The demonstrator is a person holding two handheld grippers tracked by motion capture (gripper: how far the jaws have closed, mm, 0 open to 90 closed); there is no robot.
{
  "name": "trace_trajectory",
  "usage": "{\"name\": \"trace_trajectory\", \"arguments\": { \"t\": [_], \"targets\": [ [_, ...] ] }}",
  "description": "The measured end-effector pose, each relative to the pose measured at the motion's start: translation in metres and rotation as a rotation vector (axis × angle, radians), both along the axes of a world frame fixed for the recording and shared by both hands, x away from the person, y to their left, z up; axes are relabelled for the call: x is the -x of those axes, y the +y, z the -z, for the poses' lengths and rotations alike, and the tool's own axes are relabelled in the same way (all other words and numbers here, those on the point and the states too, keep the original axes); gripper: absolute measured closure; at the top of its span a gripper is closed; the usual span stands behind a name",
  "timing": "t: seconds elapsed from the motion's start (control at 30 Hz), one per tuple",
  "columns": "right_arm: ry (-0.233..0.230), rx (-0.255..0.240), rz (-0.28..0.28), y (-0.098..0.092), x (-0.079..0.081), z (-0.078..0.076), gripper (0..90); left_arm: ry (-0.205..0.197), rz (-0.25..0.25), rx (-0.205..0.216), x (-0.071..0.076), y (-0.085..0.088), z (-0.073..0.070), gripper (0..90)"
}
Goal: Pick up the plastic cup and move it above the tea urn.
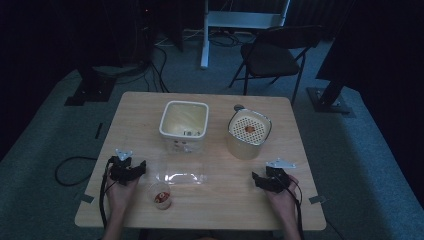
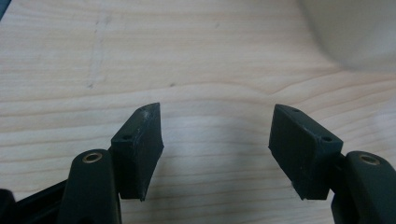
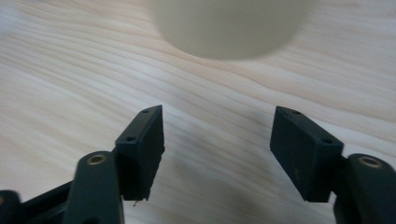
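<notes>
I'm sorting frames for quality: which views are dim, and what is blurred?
High view: dim overall, dark surroundings, glare on the clear lid. Left gripper view: bright, fingers sharp, pale container at top right blurred. Right gripper view: bright, wood grain crisp, the container ahead out of focus.

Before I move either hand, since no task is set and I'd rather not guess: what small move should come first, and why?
Probably ease the left gripper toward the small cup holding something red. Its jaws stand open over bare table, the cup sits just beside that hand, and the right gripper is also open and empty.
</notes>
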State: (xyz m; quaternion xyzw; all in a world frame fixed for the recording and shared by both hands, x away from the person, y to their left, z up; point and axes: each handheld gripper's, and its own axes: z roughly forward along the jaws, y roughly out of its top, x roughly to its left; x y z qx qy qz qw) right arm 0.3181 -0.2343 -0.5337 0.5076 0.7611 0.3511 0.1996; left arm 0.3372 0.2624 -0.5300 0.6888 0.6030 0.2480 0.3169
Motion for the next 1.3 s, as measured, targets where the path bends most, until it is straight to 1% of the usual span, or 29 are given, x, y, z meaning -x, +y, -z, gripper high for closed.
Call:
{"name": "trace_trajectory", "arguments": {
  "t": [0.03,0.07,0.13,0.23,0.33,0.37,0.5,0.53,0.6,0.67,0.77,0.8,0.87,0.93,1.03,1.1,1.17,1.23,1.3],
  "targets": [
    [-0.010,-0.011,-0.013,0.005,0.002,-0.002,37.3,0.005,0.018,0.015,0.000,0.000,0.000,35.6],
    [-0.014,-0.029,-0.029,0.010,0.004,-0.005,38.6,0.006,0.030,0.020,0.001,-0.002,0.000,35.5],
    [-0.026,-0.048,-0.058,0.022,0.005,-0.010,40.1,0.015,0.062,0.018,0.001,-0.006,0.000,35.0],
    [-0.029,-0.075,-0.103,0.039,0.003,-0.016,42.4,0.021,0.099,0.023,0.000,-0.013,0.000,34.1],
    [-0.022,-0.121,-0.132,0.053,0.000,-0.022,44.1,0.018,0.144,0.026,0.000,-0.019,0.000,33.5],
    [-0.023,-0.128,-0.138,0.057,-0.001,-0.024,44.1,0.018,0.160,0.027,0.000,-0.021,0.001,33.0],
    [-0.014,-0.177,-0.160,0.075,-0.006,-0.034,44.8,0.010,0.209,0.014,0.000,-0.030,0.001,32.5],
    [-0.016,-0.184,-0.173,0.081,-0.007,-0.036,45.1,0.009,0.217,0.012,0.000,-0.032,0.001,32.5],
    [-0.021,-0.183,-0.197,0.092,-0.008,-0.040,45.6,0.002,0.231,0.015,0.000,-0.035,0.001,32.4],
    [-0.024,-0.184,-0.218,0.102,-0.011,-0.043,46.5,0.004,0.247,0.013,0.000,-0.038,0.001,32.5],
    [-0.023,-0.175,-0.235,0.116,-0.017,-0.044,50.2,0.002,0.272,0.013,0.000,-0.042,0.002,33.0],
    [-0.015,-0.175,-0.238,0.119,-0.020,-0.043,51.4,0.000,0.279,0.011,0.000,-0.043,0.003,33.2],
    [0.016,-0.173,-0.234,0.126,-0.026,-0.040,54.9,0.003,0.282,-0.004,0.000,-0.045,0.003,33.3],
    [0.049,-0.175,-0.224,0.130,-0.032,-0.035,59.4,0.002,0.271,-0.019,0.000,-0.045,0.003,33.3],
    [0.091,-0.192,-0.212,0.133,-0.037,-0.029,66.5,0.003,0.247,-0.021,0.000,-0.040,0.003,33.4],
    [0.102,-0.214,-0.206,0.133,-0.038,-0.027,70.4,0.007,0.229,-0.032,0.000,-0.037,0.003,33.4],
    [0.101,-0.221,-0.194,0.132,-0.037,-0.028,75.3,0.006,0.213,-0.019,0.000,-0.033,0.003,33.4],
    [0.093,-0.221,-0.178,0.128,-0.036,-0.029,79.1,0.003,0.202,-0.020,0.000,-0.029,0.002,33.5],
    [0.093,-0.239,-0.157,0.122,-0.035,-0.030,83.9,0.001,0.191,-0.017,0.000,-0.027,0.002,33.6]
  ]
}}
